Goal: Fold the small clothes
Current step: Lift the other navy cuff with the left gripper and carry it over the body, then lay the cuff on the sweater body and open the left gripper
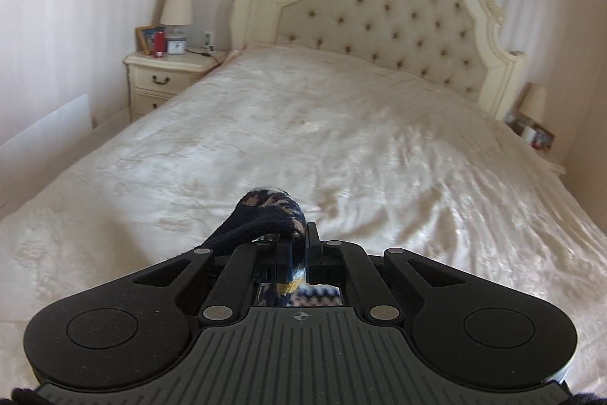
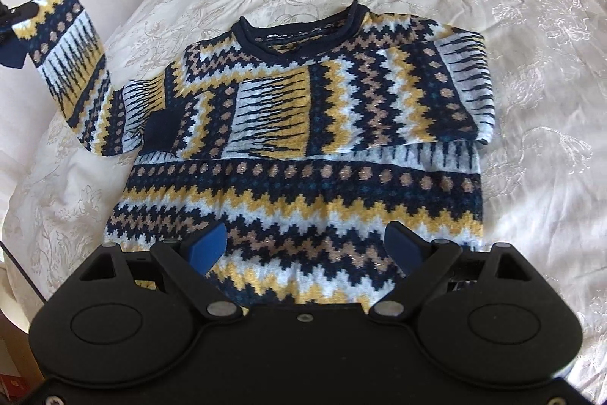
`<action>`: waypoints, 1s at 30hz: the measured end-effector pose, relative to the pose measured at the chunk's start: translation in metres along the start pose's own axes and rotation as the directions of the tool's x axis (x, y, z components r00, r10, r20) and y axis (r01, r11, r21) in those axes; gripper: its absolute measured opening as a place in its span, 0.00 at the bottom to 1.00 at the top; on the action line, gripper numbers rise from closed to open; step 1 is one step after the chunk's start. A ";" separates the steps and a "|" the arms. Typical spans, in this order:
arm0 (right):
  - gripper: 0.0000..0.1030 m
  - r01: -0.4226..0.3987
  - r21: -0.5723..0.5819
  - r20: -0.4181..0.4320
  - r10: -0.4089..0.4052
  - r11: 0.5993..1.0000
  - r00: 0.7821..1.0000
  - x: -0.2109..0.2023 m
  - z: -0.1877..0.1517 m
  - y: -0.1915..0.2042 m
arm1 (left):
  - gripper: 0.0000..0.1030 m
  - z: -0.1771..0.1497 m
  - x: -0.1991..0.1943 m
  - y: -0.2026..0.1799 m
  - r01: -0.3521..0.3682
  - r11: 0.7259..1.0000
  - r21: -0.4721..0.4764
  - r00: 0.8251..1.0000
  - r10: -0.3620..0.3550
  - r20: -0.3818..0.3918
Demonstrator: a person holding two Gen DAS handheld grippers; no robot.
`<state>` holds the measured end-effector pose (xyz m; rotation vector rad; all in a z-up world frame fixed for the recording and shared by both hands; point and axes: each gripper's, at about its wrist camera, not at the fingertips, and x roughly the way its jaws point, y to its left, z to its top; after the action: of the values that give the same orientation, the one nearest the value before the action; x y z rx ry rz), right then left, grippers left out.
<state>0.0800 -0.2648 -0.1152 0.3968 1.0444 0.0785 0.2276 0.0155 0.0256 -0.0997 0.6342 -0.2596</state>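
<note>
On the bed [image 2: 493, 6] before us lies a patterned sweater [image 2: 303, 147], front up, collar toward the headboard [image 1: 379, 10], one sleeve folded across its chest. We can read no brand or label on it, and the items on the nightstand [image 1: 167, 71] are too small for any writing to show. Our left gripper [image 1: 294, 245] is clamped tight on the other sleeve's cuff [image 1: 271, 207], lifted clear of the bedspread; in the right view that sleeve [image 2: 72, 63] rises off the sweater's side toward the picture's left edge, where the left gripper is cut off. Most of the cuff is hidden behind the fingers. Our right gripper [image 2: 307, 249] hangs over the hem with its jaws wide apart, holding nothing; the hem's nearest edge is hidden under its body.
</note>
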 end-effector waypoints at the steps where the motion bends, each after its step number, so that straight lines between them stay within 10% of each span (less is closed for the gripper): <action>1: 0.88 -0.002 0.004 0.004 0.002 1.000 1.000 -0.003 -0.001 -0.006 | 0.05 -0.006 0.009 -0.017 0.021 1.000 0.001 1.000 -0.021 -0.015; 13: 0.88 0.016 0.057 0.023 -0.017 0.998 1.000 -0.028 -0.017 -0.061 | 0.07 -0.090 0.072 -0.140 0.122 0.987 0.102 0.958 -0.090 -0.272; 19: 0.88 0.027 0.096 0.029 -0.030 0.995 0.999 -0.028 -0.019 -0.066 | 0.36 -0.110 0.070 -0.171 0.217 0.961 0.169 0.934 -0.154 -0.324; 25: 0.89 0.034 0.117 0.040 -0.039 0.993 0.998 -0.021 -0.014 -0.057 | 0.47 -0.110 0.054 -0.177 0.300 0.905 0.302 0.927 -0.203 -0.315; 30: 0.89 0.043 0.116 0.054 -0.049 0.992 0.997 -0.014 -0.002 -0.048 | 0.49 -0.113 0.049 -0.141 0.260 0.910 0.322 0.936 -0.157 -0.314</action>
<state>0.0649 -0.3119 -0.1212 0.4766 1.0046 -0.0344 0.1680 -0.1347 -0.0690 0.2282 0.8513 -0.6042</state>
